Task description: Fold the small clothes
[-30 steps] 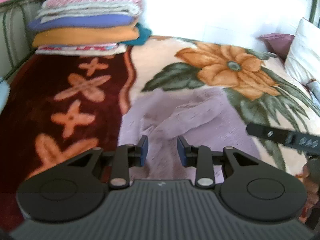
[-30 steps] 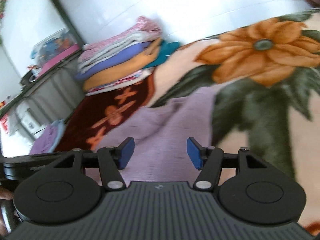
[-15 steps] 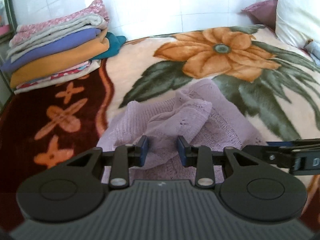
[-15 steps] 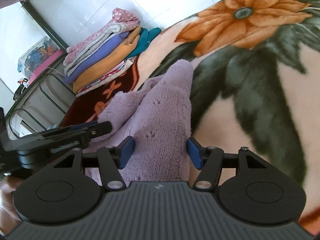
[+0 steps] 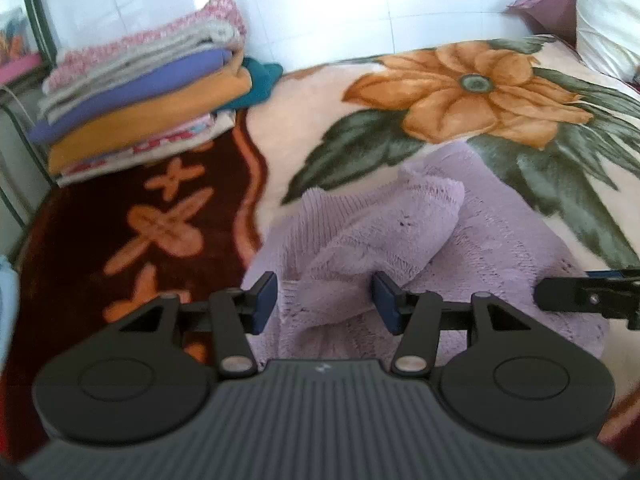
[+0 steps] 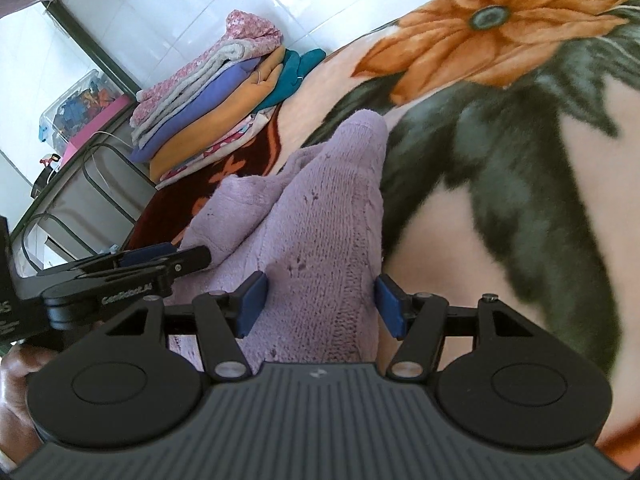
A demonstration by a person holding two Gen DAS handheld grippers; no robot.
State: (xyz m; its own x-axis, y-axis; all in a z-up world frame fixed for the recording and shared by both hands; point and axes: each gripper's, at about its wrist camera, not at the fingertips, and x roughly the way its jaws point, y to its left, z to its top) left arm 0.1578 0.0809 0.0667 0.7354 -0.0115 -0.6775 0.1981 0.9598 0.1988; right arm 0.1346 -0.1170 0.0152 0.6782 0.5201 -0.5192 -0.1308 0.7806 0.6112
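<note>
Left hand-held gripper (image 5: 324, 300) widened, right hand-held gripper (image 6: 318, 306) open, both empty over lilac knit (image 5: 400, 232)

A home bedroom: floral blanket (image 5: 460, 92) on bed, pillow (image 5: 604, 12), stacked folded clothes (image 5: 140, 96).

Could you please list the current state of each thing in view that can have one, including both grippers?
left gripper: open, fingers apart over the garment, gripping nothing.
right gripper: open, fingers apart over the garment, gripping nothing.
lilac knitted sweater: lying on the bed, partly folded, one part laid over the body.
stack of clothes: folded and piled at the bed's far corner.
floral blanket: spread flat over the bed.
</note>
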